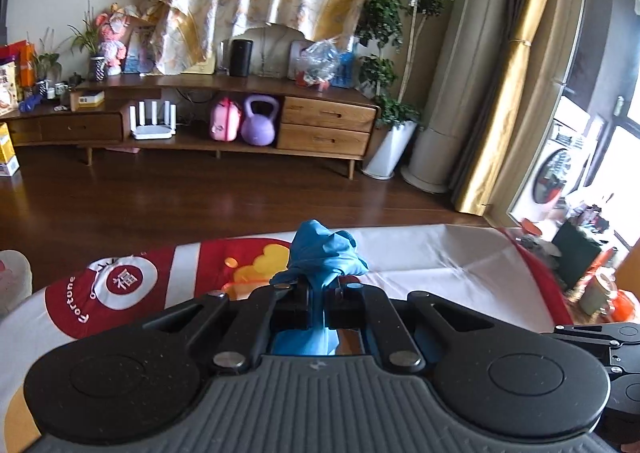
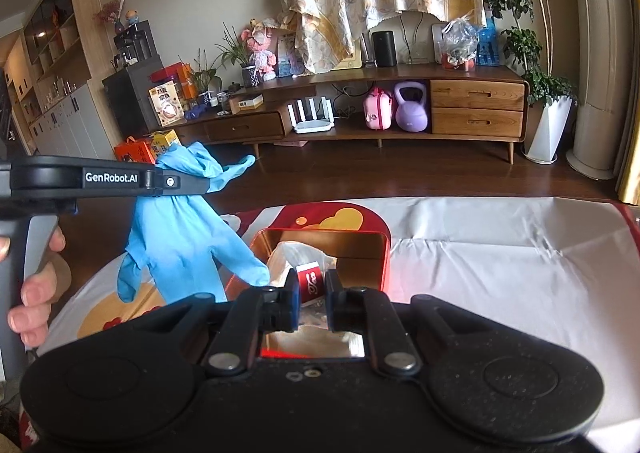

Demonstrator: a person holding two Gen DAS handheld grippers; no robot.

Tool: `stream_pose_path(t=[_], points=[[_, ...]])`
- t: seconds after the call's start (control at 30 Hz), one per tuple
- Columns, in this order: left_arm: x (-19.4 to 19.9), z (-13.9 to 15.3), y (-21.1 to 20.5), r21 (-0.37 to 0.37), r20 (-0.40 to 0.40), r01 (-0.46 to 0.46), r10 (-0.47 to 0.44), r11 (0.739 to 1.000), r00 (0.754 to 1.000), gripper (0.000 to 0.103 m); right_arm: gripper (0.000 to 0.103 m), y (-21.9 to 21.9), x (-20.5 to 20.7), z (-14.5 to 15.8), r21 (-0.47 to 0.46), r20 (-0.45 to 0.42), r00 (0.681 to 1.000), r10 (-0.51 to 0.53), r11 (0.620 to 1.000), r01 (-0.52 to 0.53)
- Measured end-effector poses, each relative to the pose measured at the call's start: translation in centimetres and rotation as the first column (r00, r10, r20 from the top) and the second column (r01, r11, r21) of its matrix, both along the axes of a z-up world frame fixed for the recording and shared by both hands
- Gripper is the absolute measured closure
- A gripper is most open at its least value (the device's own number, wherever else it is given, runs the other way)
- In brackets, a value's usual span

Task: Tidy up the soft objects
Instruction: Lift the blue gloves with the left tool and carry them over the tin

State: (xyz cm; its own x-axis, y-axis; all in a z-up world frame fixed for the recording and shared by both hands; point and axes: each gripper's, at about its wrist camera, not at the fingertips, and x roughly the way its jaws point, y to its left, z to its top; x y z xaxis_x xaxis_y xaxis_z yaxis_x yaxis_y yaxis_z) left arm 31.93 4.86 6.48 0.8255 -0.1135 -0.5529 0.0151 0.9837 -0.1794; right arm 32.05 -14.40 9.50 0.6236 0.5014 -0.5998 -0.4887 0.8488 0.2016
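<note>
My left gripper (image 1: 318, 303) is shut on a blue rubber glove (image 1: 324, 253), which bunches above the fingers and hangs below them. In the right wrist view the left gripper (image 2: 188, 183) holds the glove (image 2: 188, 241) in the air at the left, above the table, fingers dangling near a red tin box (image 2: 352, 249). The open box holds a clear plastic bag and a small red packet (image 2: 310, 285). My right gripper (image 2: 312, 301) hovers over the box's near side, its jaws a little apart around the packet; I cannot tell whether they touch it.
The table has a white and red printed cloth (image 2: 500, 253). Beyond lies a dark wood floor (image 1: 200, 197), a low wooden TV cabinet (image 2: 476, 109) with a purple kettlebell, and a potted plant (image 2: 548, 125) at the right.
</note>
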Motion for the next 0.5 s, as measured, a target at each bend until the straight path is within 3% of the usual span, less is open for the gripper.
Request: stream_pose_path(t=[0.23,0.5], points=[[4.0,-2.3,0.0,0.011,0.009,-0.016,0.016,1.0,1.0,0.098,0.091,1.7,3.8,-3.2,-0.008,-0.049,0.999,-0.002,1.0,0.002],[7.5,-6.4,-0.7,-0.001,-0.043,0.001,-0.001,1.0,0.999,0.098,0.091,3.3,5.9,-7.2,-0.055,-0.104,0.995,0.014,0.998,-0.02]])
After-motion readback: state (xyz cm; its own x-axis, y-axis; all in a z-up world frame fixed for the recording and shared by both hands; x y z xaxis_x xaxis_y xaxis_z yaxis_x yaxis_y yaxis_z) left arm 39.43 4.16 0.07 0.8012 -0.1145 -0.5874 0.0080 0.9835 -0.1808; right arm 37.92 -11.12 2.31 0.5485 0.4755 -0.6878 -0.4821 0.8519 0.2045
